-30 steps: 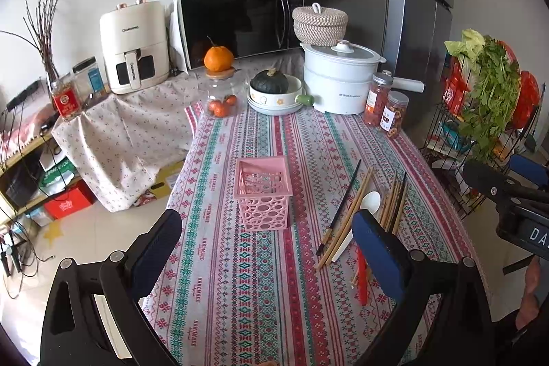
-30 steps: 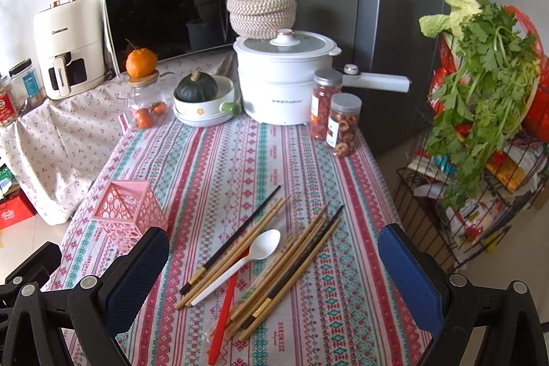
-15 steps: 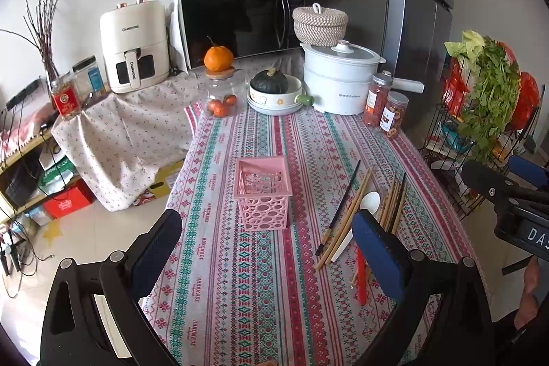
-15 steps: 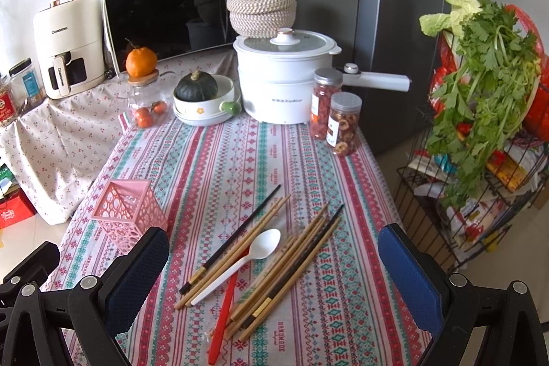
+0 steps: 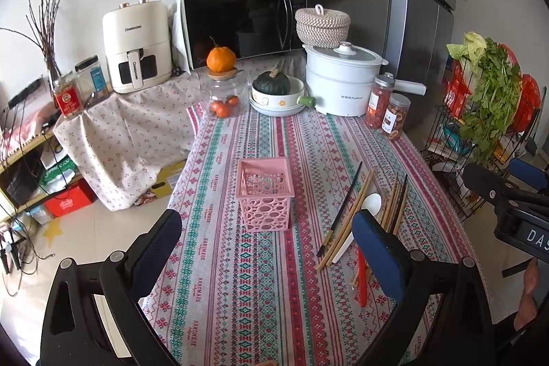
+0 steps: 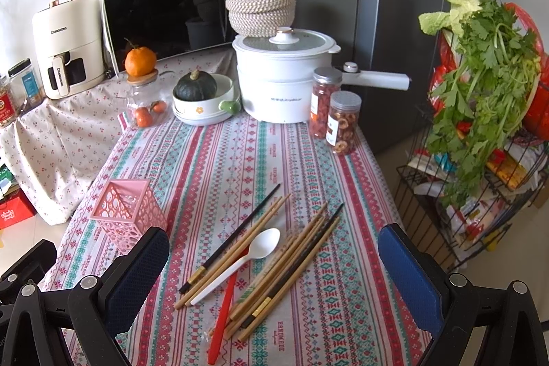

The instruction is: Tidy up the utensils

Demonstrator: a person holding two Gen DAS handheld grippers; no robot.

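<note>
A pink perforated basket (image 5: 266, 192) (image 6: 127, 210) stands upright and empty on the striped tablecloth. To its right lies a loose heap of utensils: wooden and black chopsticks (image 6: 291, 263) (image 5: 346, 215), a white plastic spoon (image 6: 254, 254) (image 5: 372, 203) and a red utensil (image 6: 223, 314) (image 5: 362, 276). My left gripper (image 5: 267, 249) hovers open just in front of the basket, holding nothing. My right gripper (image 6: 274, 266) hangs open over the utensil heap, with nothing between its fingers. The right gripper's body shows at the right edge of the left wrist view.
At the table's far end stand a white electric pot (image 6: 283, 78), two snack jars (image 6: 336, 112), a bowl with a dark squash (image 6: 199, 98) and a glass jar topped by an orange (image 6: 142, 91). A wire rack with greens (image 6: 480, 91) stands right of the table.
</note>
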